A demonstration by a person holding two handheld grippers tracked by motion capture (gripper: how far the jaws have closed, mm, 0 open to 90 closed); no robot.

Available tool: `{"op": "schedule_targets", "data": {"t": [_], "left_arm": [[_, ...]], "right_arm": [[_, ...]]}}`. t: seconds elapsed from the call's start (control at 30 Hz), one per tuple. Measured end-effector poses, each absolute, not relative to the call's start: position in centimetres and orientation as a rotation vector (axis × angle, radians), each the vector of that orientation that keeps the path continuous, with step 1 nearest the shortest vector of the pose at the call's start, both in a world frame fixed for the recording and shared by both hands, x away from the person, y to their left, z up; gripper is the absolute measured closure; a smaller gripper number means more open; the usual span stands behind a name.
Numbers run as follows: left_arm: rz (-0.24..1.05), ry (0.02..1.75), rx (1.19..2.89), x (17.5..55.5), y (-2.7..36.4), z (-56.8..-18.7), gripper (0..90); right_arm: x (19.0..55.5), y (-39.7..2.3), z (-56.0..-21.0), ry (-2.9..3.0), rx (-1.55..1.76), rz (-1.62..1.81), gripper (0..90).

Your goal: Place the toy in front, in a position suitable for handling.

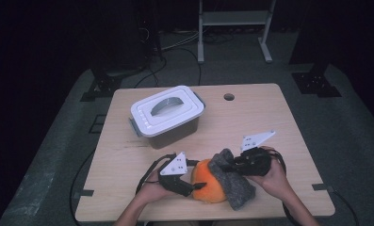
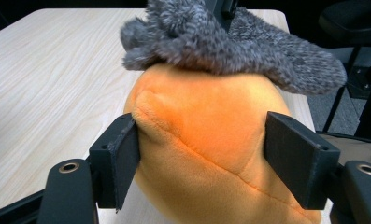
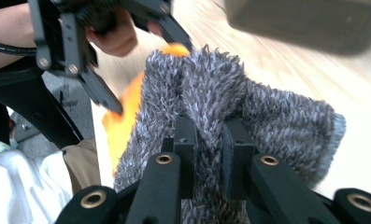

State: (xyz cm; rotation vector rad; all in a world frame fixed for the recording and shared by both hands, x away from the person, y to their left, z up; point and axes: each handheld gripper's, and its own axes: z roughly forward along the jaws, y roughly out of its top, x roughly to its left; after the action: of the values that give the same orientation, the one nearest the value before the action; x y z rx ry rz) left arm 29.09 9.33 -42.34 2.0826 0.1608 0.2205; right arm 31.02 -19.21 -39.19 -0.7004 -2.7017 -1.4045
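An orange plush ball point(image 1: 207, 187) rests on the wooden table point(image 1: 269, 122) near its front edge. My left gripper point(image 1: 196, 181) comes at it from the left. In the left gripper view the two black pads point(image 2: 122, 158) press into the plush ball point(image 2: 206, 140) on either side and dent it. A grey fuzzy cloth point(image 1: 235, 181) lies draped over the ball's top and right side. My right gripper point(image 1: 227, 165) is shut on a fold of that cloth point(image 3: 276, 121), with the pile bunched between its pads point(image 3: 185, 140). Orange plush point(image 3: 127, 121) peeks out beside the cloth.
A white lidded storage box point(image 1: 167, 113) with a grey handle stands at the back left of the table. A round cable hole point(image 1: 229, 97) sits near the far edge. Cables trail off the table's left front. A metal frame point(image 1: 234, 28) stands on the floor behind.
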Motion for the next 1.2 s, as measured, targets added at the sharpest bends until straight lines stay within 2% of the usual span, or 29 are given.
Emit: {"op": "schedule_targets", "data": {"t": [0.27,0.43,0.5,0.67,1.1,1.2], "left_arm": [[0.191,0.178,2.078,29.5,9.6,-42.5,27.9],[0.176,0.194,2.089,29.6,9.7,-42.0,21.5],[0.172,0.197,2.079,29.5,9.6,-41.9,21.4],[0.188,0.190,2.098,29.5,9.8,-42.1,24.9],[0.199,0.181,2.108,29.4,9.8,-41.6,27.2],[0.220,0.187,2.116,29.5,9.9,-41.7,31.1]], "right_arm": [[31.0,-21.9,-41.2,-2.628,-0.799,-1.402,78.2],[30.7,-21.3,-41.1,-2.629,-0.781,-1.428,78.2],[30.6,-20.7,-40.8,-2.636,-0.761,-1.436,78.2],[30.2,-20.3,-40.7,-2.642,-0.740,-1.453,78.1],[29.7,-21.9,-42.0,-2.598,-0.796,-1.433,78.1],[29.8,-21.8,-41.8,-2.597,-0.799,-1.451,78.1]]}}
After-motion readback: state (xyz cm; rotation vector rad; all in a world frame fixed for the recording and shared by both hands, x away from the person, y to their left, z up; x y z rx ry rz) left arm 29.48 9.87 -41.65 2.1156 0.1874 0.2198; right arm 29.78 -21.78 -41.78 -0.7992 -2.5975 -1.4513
